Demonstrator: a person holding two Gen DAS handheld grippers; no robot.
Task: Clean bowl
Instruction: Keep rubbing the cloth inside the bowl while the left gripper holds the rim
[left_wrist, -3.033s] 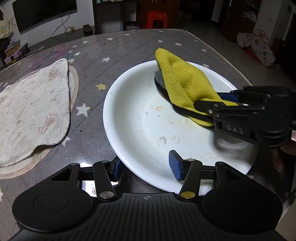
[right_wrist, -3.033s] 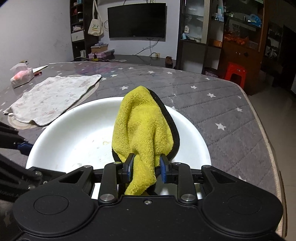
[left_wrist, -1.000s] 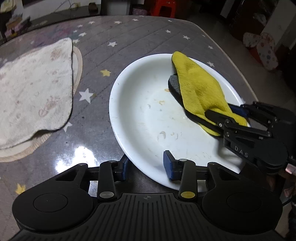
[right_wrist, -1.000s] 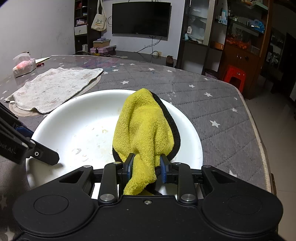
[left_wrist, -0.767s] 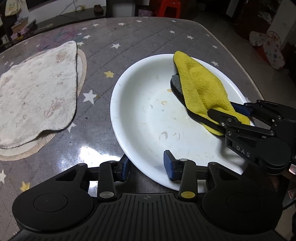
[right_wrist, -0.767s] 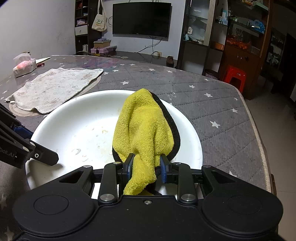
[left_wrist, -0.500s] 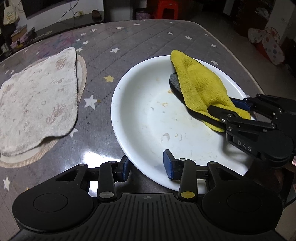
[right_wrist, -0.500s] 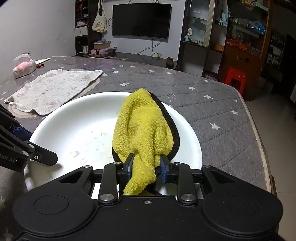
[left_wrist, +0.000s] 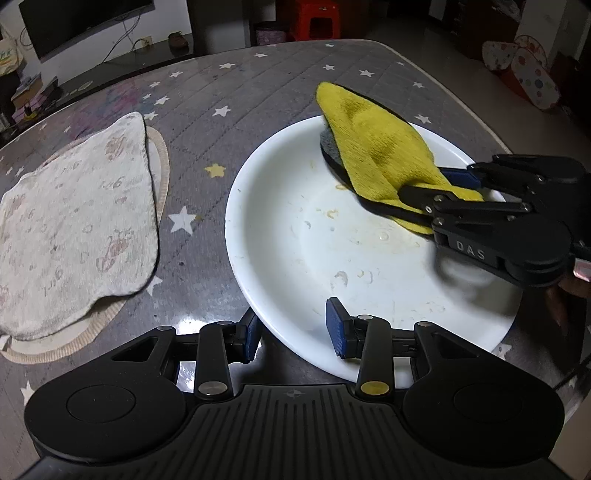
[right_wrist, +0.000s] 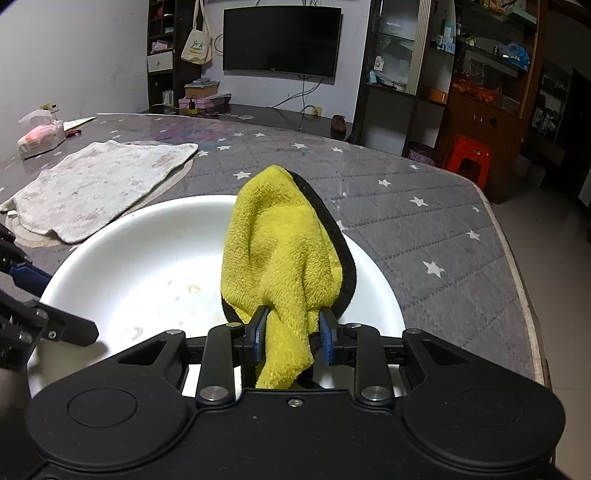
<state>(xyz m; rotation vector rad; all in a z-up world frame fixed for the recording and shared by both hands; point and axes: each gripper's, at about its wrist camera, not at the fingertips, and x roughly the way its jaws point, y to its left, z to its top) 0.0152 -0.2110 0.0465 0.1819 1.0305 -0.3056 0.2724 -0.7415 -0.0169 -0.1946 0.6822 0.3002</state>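
A wide white bowl (left_wrist: 280, 266) with dried food specks sits on the grey star-patterned table; it also shows in the right wrist view (right_wrist: 147, 258). My left gripper (left_wrist: 293, 334) is shut on the bowl's near rim, one pad outside and one inside. My right gripper (right_wrist: 291, 332) is shut on a yellow cloth (right_wrist: 280, 254) with a black edge, held inside the bowl at its far right side. In the left wrist view the yellow cloth (left_wrist: 373, 147) reaches over the bowl's far rim, and the right gripper (left_wrist: 436, 188) comes in from the right.
A pale patterned towel (left_wrist: 70, 214) lies on a round mat left of the bowl; it also shows in the right wrist view (right_wrist: 99, 181). A tissue pack (right_wrist: 40, 133) sits at the far left. The table edge (right_wrist: 517, 280) runs close on the right.
The cloth has moved slightly toward the bowl's far rim and now sticks out beyond it. The left gripper still holds the near rim.
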